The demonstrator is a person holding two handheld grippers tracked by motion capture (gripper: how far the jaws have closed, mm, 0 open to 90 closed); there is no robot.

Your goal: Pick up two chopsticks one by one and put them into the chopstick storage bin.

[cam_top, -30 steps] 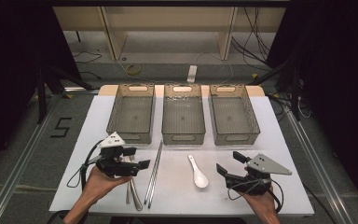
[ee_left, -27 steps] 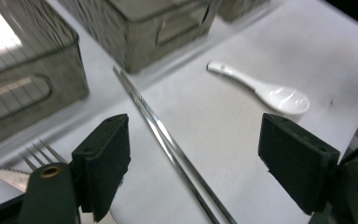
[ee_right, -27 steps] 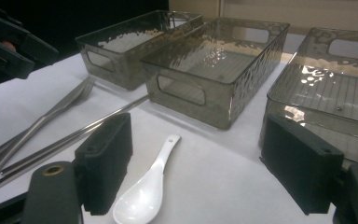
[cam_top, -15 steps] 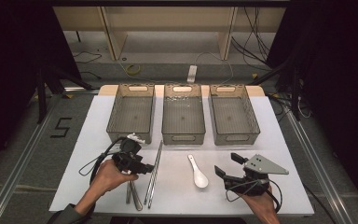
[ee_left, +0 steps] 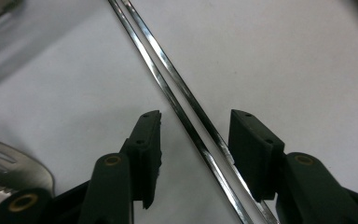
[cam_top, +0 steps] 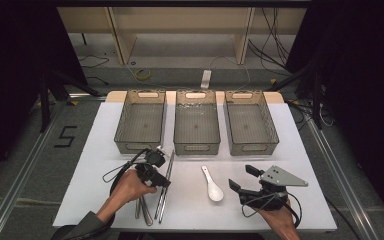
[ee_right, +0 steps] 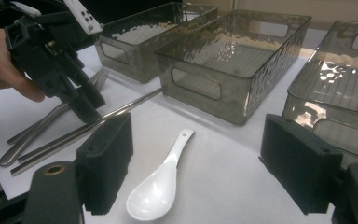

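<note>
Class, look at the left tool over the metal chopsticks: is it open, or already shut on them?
Open. The left tool has just been closing, and its pads stand either side of the chopsticks with gaps showing, not pressing them.

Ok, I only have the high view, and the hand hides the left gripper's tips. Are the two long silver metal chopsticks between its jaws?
Observer: Yes. In the left gripper view the silver metal chopsticks run between the jaws of the left gripper, which have just been closing. The pads don't press them yet.
Operator: Anything else close to those tips?
Observer: A silver metal fork lies just beside one jaw, outside the gap.
Operator: And the right gripper?
Observer: Its own view shows the right gripper wide open, with the white ceramic spoon lying ahead of the gap.
</note>
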